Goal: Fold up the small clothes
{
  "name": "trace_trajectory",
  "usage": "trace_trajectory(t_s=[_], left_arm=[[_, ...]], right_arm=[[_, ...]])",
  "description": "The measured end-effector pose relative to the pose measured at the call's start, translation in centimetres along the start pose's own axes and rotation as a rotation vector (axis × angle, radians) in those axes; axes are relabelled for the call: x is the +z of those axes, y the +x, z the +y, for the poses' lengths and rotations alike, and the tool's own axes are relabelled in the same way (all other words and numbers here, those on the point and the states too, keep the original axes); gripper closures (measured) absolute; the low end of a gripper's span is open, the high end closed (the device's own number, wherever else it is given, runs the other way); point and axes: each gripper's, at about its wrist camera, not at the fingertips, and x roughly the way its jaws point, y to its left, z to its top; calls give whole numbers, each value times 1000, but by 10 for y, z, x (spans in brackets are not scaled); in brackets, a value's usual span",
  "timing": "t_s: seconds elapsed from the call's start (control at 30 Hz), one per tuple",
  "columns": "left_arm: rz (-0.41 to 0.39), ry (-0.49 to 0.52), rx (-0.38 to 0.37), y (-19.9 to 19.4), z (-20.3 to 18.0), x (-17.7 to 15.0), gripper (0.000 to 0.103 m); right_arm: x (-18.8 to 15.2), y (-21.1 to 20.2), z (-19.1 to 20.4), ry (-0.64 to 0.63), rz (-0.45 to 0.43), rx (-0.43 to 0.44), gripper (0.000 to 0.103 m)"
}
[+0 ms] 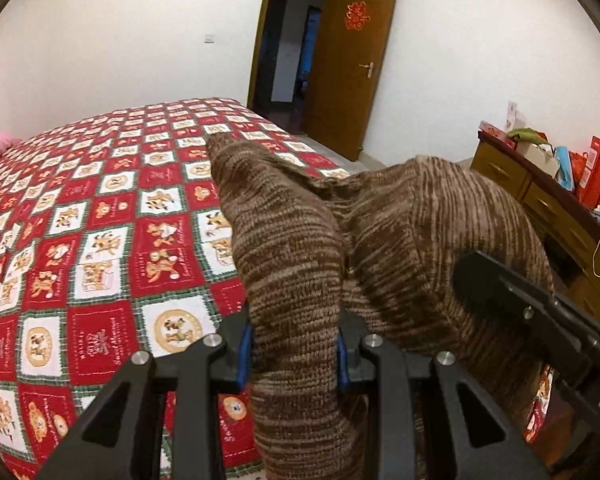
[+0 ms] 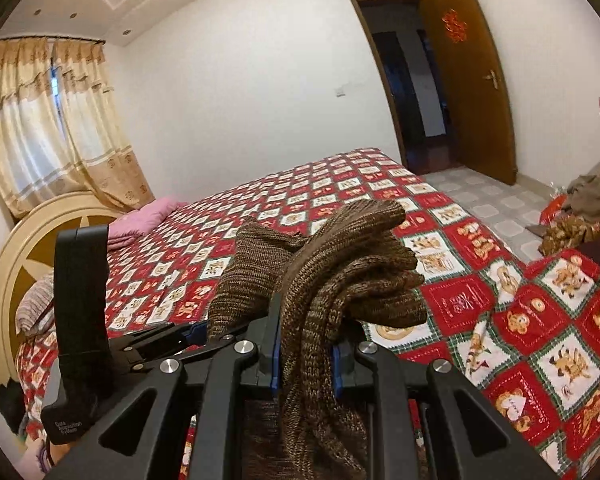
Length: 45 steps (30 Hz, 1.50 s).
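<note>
A brown striped knit garment (image 1: 380,248) hangs in the air above the bed (image 1: 100,220), held by both grippers. My left gripper (image 1: 294,354) is shut on one bunched part of it, the fabric filling the gap between the blue pads. My right gripper (image 2: 304,364) is shut on another bunched part of the knit garment (image 2: 340,264), which drapes over and down between its fingers. The right gripper also shows at the right of the left wrist view (image 1: 512,304), and the left gripper shows at the left of the right wrist view (image 2: 172,340).
The bed has a red, white and green patterned cover (image 2: 520,320). A pink pillow (image 2: 148,216) lies by the round headboard (image 2: 28,248). A wooden dresser (image 1: 540,200) with red bags stands to the right. An open brown door (image 1: 352,64) is beyond the bed. Clothes lie on the floor (image 2: 568,228).
</note>
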Motion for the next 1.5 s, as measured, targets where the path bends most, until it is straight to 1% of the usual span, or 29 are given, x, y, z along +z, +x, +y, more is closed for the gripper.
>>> trace_trajectory(t_s=[0.07,0.2,0.4,0.53,0.7,0.83,0.9,0.93,0.97,1.0,1.03,1.07,1.1,1.17,1.27,1.3,1.33,1.37,1.4,1.47,1.5], left_arm=[[13,4,-7,6,-1,-2,71],[68,-6,-36,22,-1,-8,71],[118,7,-43,46,-7,-10,71],[102,3,-61,62,-10,5,71],[72,6,-79,94,-23,31,71],[21,45,-46,127,-35,46,71],[34,43,-24,146,-35,49,70],[58,32,-20,157,-33,48,69],[104,9,-15,172,-31,44,67],[123,-2,-6,179,-29,41,65],[129,-12,3,184,-27,38,59],[127,-27,-5,185,-25,35,57],[129,-38,-9,185,-24,36,54],[149,-59,-5,184,-20,36,41],[186,-120,-32,184,-10,36,36],[199,-133,-43,182,-6,37,35],[206,-137,-50,178,-3,38,33],[207,-133,-54,172,-1,39,32],[195,-123,-50,164,3,39,31],[160,-107,-24,146,10,37,27],[152,-104,-25,141,12,36,27]], right_arm=[[-3,4,-5,12,17,-12,85],[-14,11,-13,35,58,-23,85],[-23,29,-29,60,111,-47,85],[-13,42,-46,68,112,-65,85],[11,60,-66,7,88,-131,85],[28,89,-92,-30,78,-200,85],[31,107,-107,-49,93,-252,85],[31,118,-116,-62,119,-299,85],[29,126,-123,-61,142,-319,85],[26,136,-133,-47,174,-337,85],[22,143,-141,-35,197,-356,85],[15,151,-150,-30,231,-383,85],[12,156,-157,6,252,-380,85],[8,160,-166,45,267,-387,85],[8,160,-168,48,272,-388,83],[8,158,-168,54,272,-389,74],[8,154,-168,62,272,-398,68],[9,146,-171,85,266,-422,59],[8,138,-173,109,252,-439,57],[7,111,-172,158,196,-481,57],[6,99,-168,161,169,-511,57]])
